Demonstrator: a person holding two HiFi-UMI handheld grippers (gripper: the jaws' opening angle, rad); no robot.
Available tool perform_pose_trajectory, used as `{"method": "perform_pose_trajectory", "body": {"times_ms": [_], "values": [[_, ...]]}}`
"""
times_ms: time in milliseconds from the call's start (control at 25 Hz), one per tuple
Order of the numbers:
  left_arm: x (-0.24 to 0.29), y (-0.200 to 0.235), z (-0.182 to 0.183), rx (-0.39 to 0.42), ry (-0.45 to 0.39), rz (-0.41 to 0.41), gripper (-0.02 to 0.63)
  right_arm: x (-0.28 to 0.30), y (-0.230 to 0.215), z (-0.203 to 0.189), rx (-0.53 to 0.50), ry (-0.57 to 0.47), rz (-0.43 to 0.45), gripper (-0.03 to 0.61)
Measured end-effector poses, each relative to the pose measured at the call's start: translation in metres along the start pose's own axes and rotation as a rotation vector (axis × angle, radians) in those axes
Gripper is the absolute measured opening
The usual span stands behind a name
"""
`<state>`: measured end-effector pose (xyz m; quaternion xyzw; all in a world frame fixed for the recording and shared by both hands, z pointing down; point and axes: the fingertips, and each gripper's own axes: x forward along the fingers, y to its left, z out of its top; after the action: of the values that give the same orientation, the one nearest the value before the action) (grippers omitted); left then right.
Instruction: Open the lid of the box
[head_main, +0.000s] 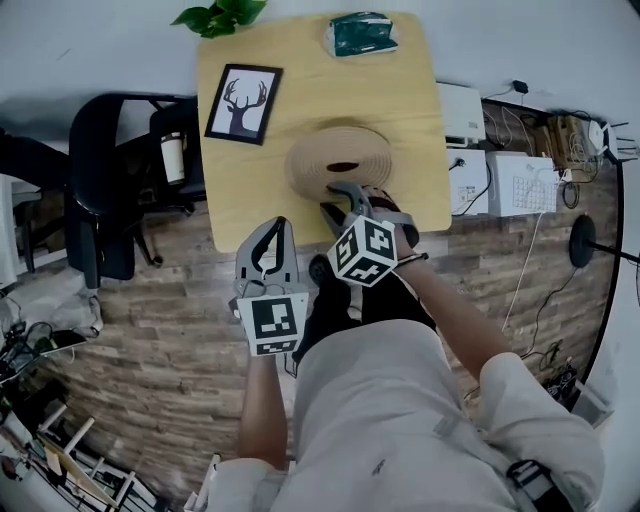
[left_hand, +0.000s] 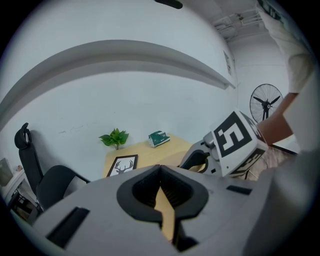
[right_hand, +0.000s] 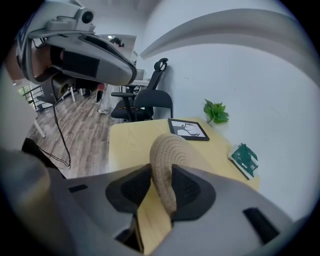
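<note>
Right gripper (right_hand: 161, 172) pinching the woven lid (right_hand: 172, 145)
Its fingers (right_hand: 189, 187) close on the lid's near rim. The round lid lies by the front edge of the wooden surface (head_main: 300, 110), nearer than a framed deer picture (head_main: 243, 103). The left gripper's (left_hand: 160, 169) fingers meet on nothing, off the surface's front edge.

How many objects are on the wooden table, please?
4: plant at the far left corner, green packet at the far right, framed deer picture on the left, woven box near the front edge.
</note>
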<state>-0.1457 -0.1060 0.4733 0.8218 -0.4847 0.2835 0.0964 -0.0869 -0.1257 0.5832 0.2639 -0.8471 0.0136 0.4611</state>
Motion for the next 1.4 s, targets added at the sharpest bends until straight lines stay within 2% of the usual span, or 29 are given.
{"method": "perform_pose_trajectory", "body": {"times_ms": [520,960,1240,1400], "values": [[-0.009,-0.011,0.035,-0.001,-0.006,0.125,0.006,-0.040,-0.009,0.012,0.000,-0.123,0.095,0.100],[0.000,-0.022,0.058,-0.009,-0.021,0.197,0.006,-0.079,-0.047,0.026,0.058,-0.263,0.118,0.075],[0.010,-0.031,0.076,-0.028,-0.051,0.195,0.006,-0.107,-0.079,0.025,0.197,-0.343,0.133,0.069],[0.016,-0.033,0.086,-0.047,-0.069,0.178,0.008,-0.127,-0.104,0.023,0.248,-0.384,0.101,0.068]]}}
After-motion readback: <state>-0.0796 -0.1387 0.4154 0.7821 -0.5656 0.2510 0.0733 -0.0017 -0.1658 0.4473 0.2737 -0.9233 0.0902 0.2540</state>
